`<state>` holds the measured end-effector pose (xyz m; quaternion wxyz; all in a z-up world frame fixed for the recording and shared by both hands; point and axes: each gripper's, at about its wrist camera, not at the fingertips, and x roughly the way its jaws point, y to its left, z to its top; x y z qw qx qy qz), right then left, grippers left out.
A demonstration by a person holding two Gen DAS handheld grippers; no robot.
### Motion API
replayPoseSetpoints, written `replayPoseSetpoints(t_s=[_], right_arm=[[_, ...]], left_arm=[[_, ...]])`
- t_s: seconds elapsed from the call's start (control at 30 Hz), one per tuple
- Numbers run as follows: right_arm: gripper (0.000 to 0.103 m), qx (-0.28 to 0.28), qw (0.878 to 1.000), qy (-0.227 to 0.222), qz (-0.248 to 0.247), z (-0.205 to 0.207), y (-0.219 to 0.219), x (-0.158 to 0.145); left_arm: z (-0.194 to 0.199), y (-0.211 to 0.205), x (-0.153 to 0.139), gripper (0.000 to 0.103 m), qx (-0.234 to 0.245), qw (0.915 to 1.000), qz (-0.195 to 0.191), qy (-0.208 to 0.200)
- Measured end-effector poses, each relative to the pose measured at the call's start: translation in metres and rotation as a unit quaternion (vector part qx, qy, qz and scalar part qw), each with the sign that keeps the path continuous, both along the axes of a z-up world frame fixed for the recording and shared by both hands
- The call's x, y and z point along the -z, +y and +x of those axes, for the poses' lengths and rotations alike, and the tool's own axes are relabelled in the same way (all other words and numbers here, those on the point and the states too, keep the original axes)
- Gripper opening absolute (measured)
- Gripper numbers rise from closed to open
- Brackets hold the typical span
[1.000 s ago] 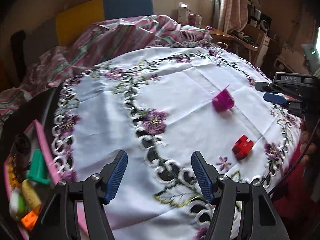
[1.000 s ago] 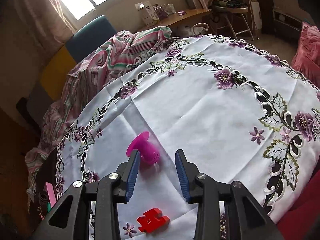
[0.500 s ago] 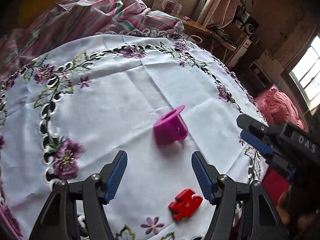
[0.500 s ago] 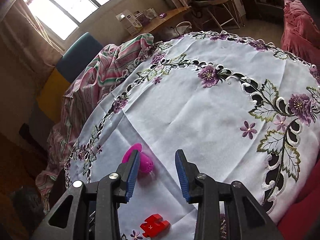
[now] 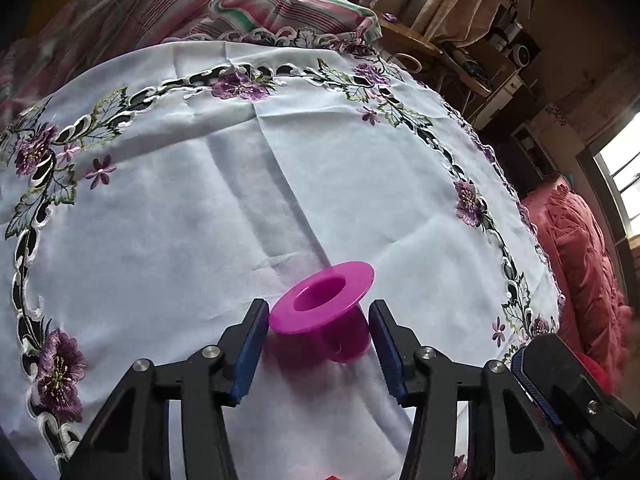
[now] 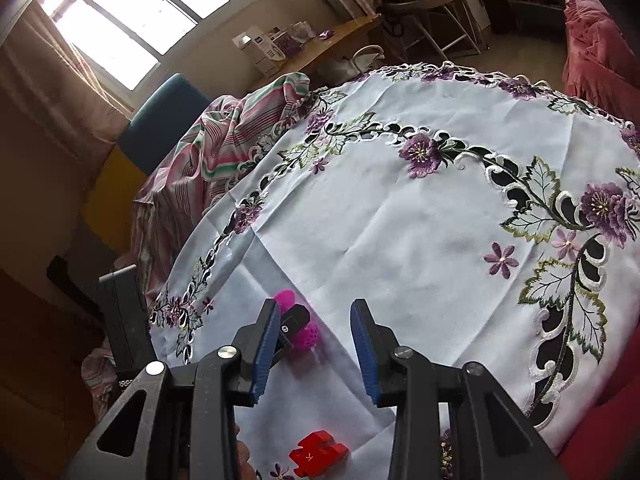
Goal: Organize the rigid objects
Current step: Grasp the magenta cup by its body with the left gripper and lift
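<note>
Two tongs out, both with jaws apart. Left gripper [image 5: 318, 346] has closed in since half a second ago: the pink strainer cup [image 5: 328, 300], tipped on the white tablecloth [image 5: 200, 220], now sits between its pads [image 5: 250, 354], brim touching the left one, unclamped. Likely a grab comes next. Right gripper [image 6: 316, 350] hangs empty above the cloth; red puzzle piece [image 6: 318, 451] lies below it.

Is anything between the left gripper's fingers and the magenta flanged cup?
Nothing visible is. The left gripper is open with the magenta cup already between its fingers on the tablecloth. The red puzzle piece lies nearer, outside the gap.
</note>
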<state>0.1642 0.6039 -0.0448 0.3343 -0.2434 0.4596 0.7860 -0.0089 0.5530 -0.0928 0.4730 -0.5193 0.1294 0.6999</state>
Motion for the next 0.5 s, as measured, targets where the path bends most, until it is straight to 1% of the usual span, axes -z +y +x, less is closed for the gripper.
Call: replayPoseSetpoints(t_s=[0.07, 0.13, 0.23, 0.3, 0.4, 0.5], right_arm=[[0.037, -0.002, 1.0, -0.001, -0.001, 0.0, 0.0, 0.001], [0.037, -0.003, 1.0, -0.002, -0.002, -0.001, 0.001, 0.002], [0.037, -0.012, 1.0, -0.004, -0.011, -0.004, 0.002, 0.005], [0.037, -0.025, 0.999, -0.011, -0.017, -0.009, 0.001, 0.008], [0.037, -0.043, 0.999, -0.022, -0.013, -0.016, -0.003, 0.009], [0.037, -0.061, 0.997, -0.032, -0.021, -0.022, -0.006, 0.014]], left_arm=[[0.003, -0.006, -0.004, 0.049, 0.01, 0.9998, 0.006, 0.014], [0.004, -0.016, -0.009, 0.046, 0.02, 0.9996, 0.013, 0.019], [0.001, -0.04, -0.018, 0.045, 0.026, 0.9989, 0.022, 0.031], [-0.003, -0.061, -0.021, 0.045, 0.024, 0.9989, 0.022, 0.034], [-0.002, -0.091, -0.023, 0.045, 0.028, 0.9984, 0.016, 0.047], [0.001, -0.121, -0.022, 0.045, 0.032, 0.9985, 0.013, 0.043]])
